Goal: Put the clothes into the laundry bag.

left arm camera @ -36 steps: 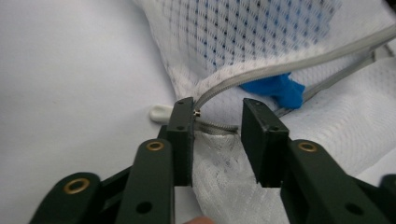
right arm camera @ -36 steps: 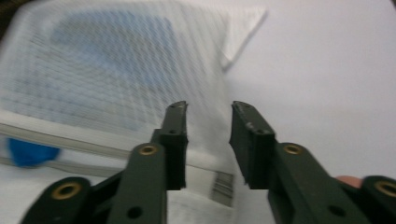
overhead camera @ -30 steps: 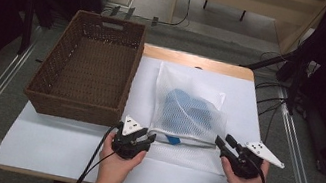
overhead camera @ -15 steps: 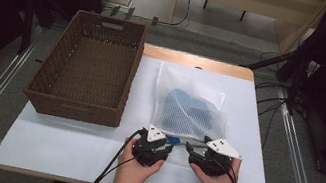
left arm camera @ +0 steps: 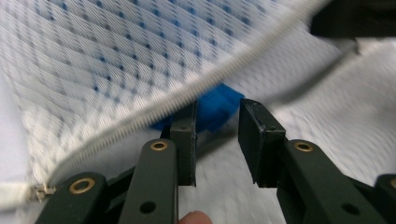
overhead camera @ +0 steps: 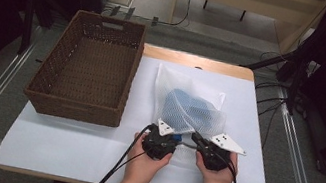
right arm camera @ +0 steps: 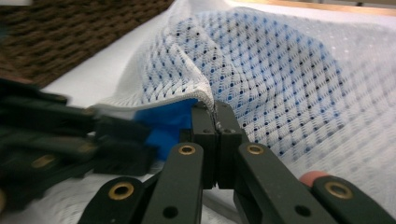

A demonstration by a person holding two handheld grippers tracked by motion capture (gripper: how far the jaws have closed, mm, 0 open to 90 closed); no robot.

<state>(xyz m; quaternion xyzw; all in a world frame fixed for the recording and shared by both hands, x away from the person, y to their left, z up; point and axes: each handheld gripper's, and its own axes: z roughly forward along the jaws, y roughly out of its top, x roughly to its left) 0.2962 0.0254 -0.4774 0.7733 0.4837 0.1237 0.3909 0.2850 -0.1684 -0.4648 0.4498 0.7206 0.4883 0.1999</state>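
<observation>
A white mesh laundry bag [overhead camera: 192, 89] with a blue garment [overhead camera: 188, 108] inside lies on the white table [overhead camera: 65, 145]. Both grippers sit at its near edge. My right gripper [right arm camera: 215, 108] is shut, pinching the bag's zipper edge [right arm camera: 201, 93] at its tips; from above it [overhead camera: 194, 137] is right of the left one. My left gripper [left arm camera: 218, 106] has just been closing; its jaws still stand apart, with blue cloth [left arm camera: 224, 95] at their tips below the zipper [left arm camera: 154, 116]. From above, the left gripper [overhead camera: 177, 137] points at the bag's mouth.
A brown wicker basket [overhead camera: 88, 73] stands on the left of the table, close beside the bag; nothing lies in it. The zip slider [left arm camera: 39, 190] sits at the lower left in the left gripper view. Cables trail from both grippers toward the near table edge.
Both hands have moved in toward each other along the bag's near edge. The right gripper's jaws have closed on the bag's zipper edge.
</observation>
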